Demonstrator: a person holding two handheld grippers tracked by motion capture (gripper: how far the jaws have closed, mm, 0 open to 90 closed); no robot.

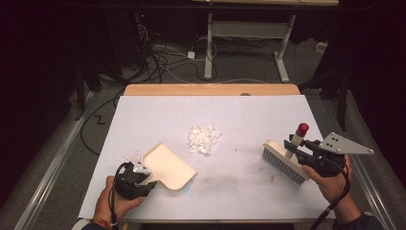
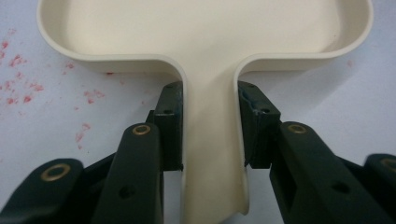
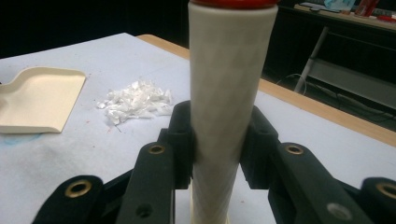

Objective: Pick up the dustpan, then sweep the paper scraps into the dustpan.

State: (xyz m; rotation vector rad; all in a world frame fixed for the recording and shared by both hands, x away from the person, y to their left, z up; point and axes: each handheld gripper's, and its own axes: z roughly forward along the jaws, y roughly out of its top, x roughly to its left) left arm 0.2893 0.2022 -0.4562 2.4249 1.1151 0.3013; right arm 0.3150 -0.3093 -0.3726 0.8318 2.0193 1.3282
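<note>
item: cream dustpan (image 1: 168, 165), near the desk's (image 1: 249, 115) front-left corner, handle clamped by left tongs (image 2: 210, 135), mouth toward paper scraps (image 1: 203, 138) at mid-desk to receive them. item: brush (image 1: 283, 160), near right edge, handle clamped by right tongs (image 3: 217, 140), bristles down for sweeping.

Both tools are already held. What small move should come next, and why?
Probably bring the brush left toward the white scraps. The right claw grips its handle, the left claw grips the dustpan, and the pile lies between them, not yet touched.
</note>
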